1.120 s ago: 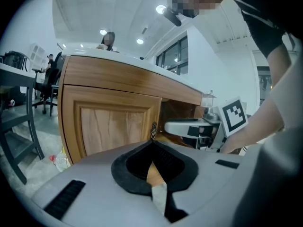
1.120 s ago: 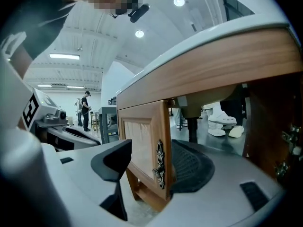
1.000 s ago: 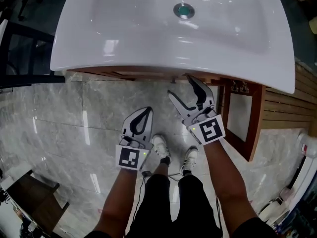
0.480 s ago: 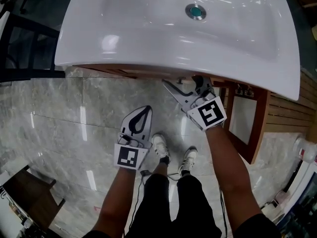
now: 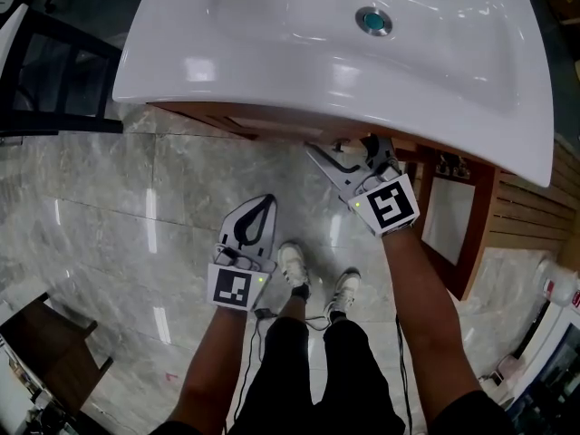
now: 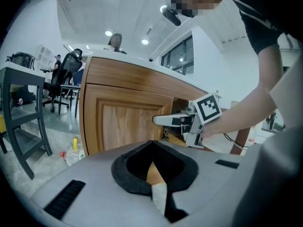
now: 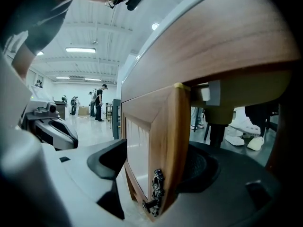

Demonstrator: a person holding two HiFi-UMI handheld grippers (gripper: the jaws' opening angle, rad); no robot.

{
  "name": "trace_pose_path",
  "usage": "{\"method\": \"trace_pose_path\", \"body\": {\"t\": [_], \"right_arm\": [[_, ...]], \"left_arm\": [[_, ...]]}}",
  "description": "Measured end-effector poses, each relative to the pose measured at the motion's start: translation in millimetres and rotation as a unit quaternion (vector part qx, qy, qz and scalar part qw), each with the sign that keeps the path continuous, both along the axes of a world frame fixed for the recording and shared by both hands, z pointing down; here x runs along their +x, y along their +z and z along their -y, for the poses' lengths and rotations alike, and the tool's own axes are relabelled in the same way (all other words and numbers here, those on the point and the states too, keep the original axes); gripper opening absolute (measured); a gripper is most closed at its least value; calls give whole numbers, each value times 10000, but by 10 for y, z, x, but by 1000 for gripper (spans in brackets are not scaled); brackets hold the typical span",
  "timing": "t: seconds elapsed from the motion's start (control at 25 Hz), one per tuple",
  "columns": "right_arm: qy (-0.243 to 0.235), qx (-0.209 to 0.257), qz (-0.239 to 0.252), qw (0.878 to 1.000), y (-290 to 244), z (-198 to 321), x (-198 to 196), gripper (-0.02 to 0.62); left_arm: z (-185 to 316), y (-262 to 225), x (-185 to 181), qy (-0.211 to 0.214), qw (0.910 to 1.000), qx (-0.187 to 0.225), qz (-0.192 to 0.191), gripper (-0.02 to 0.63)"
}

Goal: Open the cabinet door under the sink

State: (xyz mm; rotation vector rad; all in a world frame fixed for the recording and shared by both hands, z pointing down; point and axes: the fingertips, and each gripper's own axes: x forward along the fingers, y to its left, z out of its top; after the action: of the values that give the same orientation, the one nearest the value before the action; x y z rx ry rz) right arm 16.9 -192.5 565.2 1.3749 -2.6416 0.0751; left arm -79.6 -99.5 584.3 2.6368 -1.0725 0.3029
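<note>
A white sink (image 5: 272, 53) tops a wooden cabinet (image 6: 128, 82). Its right door (image 5: 450, 225) stands swung open. The left door (image 6: 125, 122) faces me, and I cannot tell whether it is ajar. My right gripper (image 5: 349, 150) reaches under the sink rim, open, its jaws having just widened. That door's free edge (image 7: 173, 141), with a small metal handle (image 7: 154, 193), stands between the jaws, one finger in front and one behind. My left gripper (image 5: 252, 229) hangs lower over the floor, shut (image 6: 152, 145) and holding nothing.
A black chair frame (image 5: 54, 71) stands left of the sink and dark wooden furniture (image 5: 50, 356) at the lower left. My white shoes (image 5: 293, 267) are on the marble floor. A plastic bottle (image 6: 73, 150) lies by the cabinet's left side.
My right gripper has moved up under the sink rim onto the door edge, with its jaws spread wider. The left gripper has hardly moved.
</note>
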Motion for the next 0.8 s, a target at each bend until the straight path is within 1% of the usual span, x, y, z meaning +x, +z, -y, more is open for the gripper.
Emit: {"method": "trace_pose_path", "body": {"t": [0.32,0.52,0.8], "right_arm": [[-33,27,-24,10000,1,-123,-50,316],[-114,45,-62,9999,-5,-312,-143,316],[-96,-28,-23,9999,1,-548,-282,316]], "left_arm": [[-88,2,-51,-66,10000,22,4,21],[-176,-20,-103,-152,9999,2,-23,21],[-323,-40,-212,-264,9996,30,-46,21]]}}
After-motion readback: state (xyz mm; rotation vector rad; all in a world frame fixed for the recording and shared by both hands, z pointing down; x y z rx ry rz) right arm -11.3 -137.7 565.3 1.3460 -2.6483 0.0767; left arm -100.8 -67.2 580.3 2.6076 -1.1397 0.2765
